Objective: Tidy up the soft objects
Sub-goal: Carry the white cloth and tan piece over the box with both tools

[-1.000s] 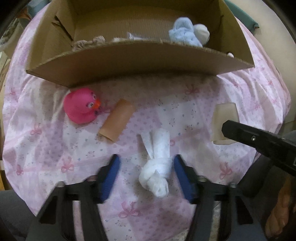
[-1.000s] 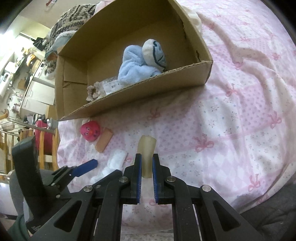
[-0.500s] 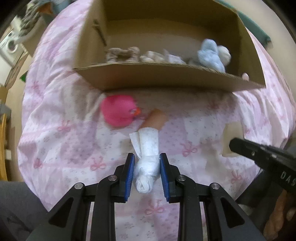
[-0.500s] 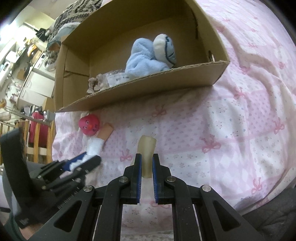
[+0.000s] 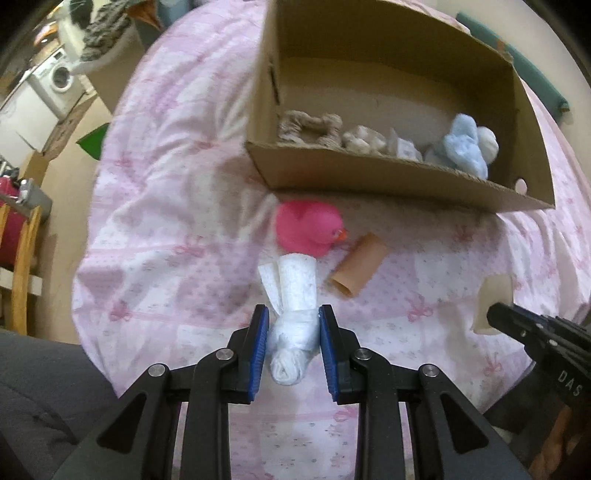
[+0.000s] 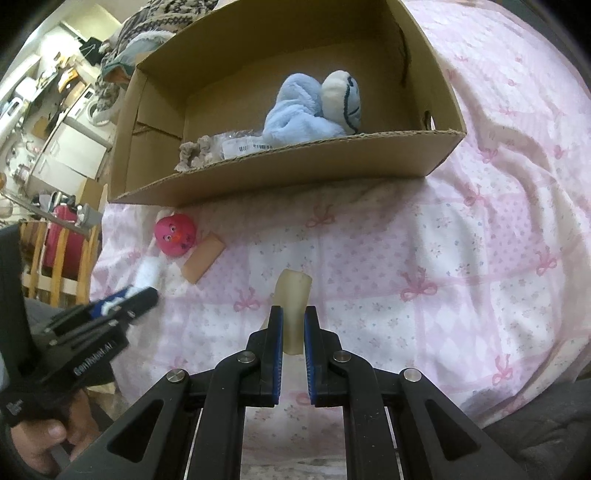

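Note:
My left gripper (image 5: 291,317) is shut on a knotted white cloth (image 5: 293,295) and holds it above the pink bedsheet. My right gripper (image 6: 293,314) is shut on a pale cream soft tube (image 6: 293,295); that tube also shows in the left wrist view (image 5: 493,301). A pink rubber duck (image 5: 308,229) and a tan roll (image 5: 358,269) lie on the sheet just in front of the cardboard box (image 5: 388,173). The box holds a light-blue plush (image 5: 467,147), a beige knitted piece (image 5: 308,127) and a plastic packet (image 6: 243,142).
The bed is covered by a pink patterned sheet (image 6: 443,258). A wooden chair (image 5: 22,258) and a washing machine (image 5: 59,79) stand off the bed's left side. A patterned knit pile (image 6: 162,18) lies behind the box.
My left gripper closed on the white cloth and lifted it up and away, so the box looks farther. My right gripper stayed shut on the cream tube and rose slightly.

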The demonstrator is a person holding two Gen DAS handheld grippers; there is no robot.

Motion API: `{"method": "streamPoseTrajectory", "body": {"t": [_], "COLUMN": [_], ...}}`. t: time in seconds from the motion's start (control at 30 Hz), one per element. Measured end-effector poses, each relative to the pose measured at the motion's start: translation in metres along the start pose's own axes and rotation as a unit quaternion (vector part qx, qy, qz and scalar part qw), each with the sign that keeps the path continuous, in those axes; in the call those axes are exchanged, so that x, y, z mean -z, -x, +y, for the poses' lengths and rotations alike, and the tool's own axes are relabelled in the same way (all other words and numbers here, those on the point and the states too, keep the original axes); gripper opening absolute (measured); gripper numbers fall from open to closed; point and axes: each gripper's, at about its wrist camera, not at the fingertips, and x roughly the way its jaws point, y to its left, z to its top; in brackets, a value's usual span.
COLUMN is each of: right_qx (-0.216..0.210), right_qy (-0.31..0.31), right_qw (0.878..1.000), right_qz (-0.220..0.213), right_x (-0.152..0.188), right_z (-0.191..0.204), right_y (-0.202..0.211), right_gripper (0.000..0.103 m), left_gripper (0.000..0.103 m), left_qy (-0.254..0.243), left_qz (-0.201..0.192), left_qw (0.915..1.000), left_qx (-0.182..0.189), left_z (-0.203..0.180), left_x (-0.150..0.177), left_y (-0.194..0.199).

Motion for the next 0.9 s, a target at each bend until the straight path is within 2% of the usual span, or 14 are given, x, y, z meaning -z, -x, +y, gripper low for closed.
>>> {"method": "streamPoseTrajectory", "body": {"t": [0.17, 0.27, 0.53, 0.77, 0.9], "right_qx": [0.001, -0.007, -0.015, -0.059, -0.071], "right_qy": [0.004, 0.004, -0.007, -0.014, -0.015], "right_qw": [1.0, 0.999, 0.994, 0.981, 0.978], "right_qz": [-0.013, -0.034, -0.108, -0.184, -0.195], "right_x": [-0.001, 0.0, 0.002, -0.005, -0.016], "right_z": [0.004, 0.005, 0.0, 0.0, -0.001], "right_y": [0.006, 0.019, 0.061, 0.101, 0.115], "right_gripper": [0.012, 0.012, 0.012, 0.012, 0.012], "left_gripper": [0.025, 0.025, 0.025, 0.025, 0.025], "left_qy": [0.016, 0.035, 0.063, 0.064, 0.055], "left_qz": [-0.013, -0.037, -0.111, -0.167, -0.185], "left_qw": [0.9998, 0.9986, 0.9917, 0.9838, 0.9808], "left_qx": [-0.005, -0.018, -0.018, 0.005, 0.023], "left_z": [0.009, 0.016, 0.029, 0.031, 0.028], "left_x": [0.0, -0.003, -0.008, -0.02, -0.036], "left_y": [0.009, 0.02, 0.059, 0.098, 0.116]}}
